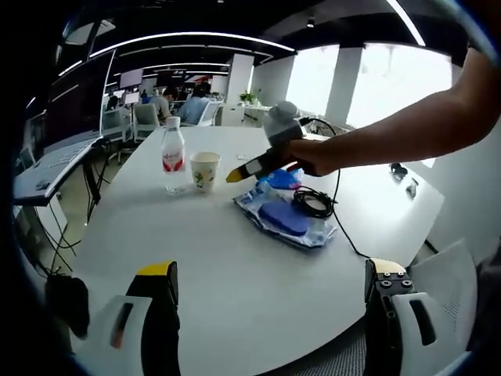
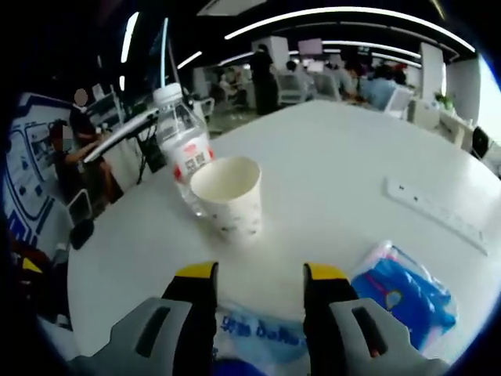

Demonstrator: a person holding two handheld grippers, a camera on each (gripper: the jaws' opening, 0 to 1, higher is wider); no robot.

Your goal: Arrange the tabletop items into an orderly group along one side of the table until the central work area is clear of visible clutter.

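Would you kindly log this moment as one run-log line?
right gripper: open, facing paper cup | left gripper: open, empty | water bottle: beside cup | blue packets: mid-table

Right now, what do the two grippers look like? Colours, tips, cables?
Left gripper: black jaws in light grey housings with slots, yellow tips. Right gripper: the same, grey with black yellow-capped jaws. In the left gripper view a bare, sleeveless forearm carries it.

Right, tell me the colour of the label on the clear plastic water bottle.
Red and white label, best in the right gripper view.
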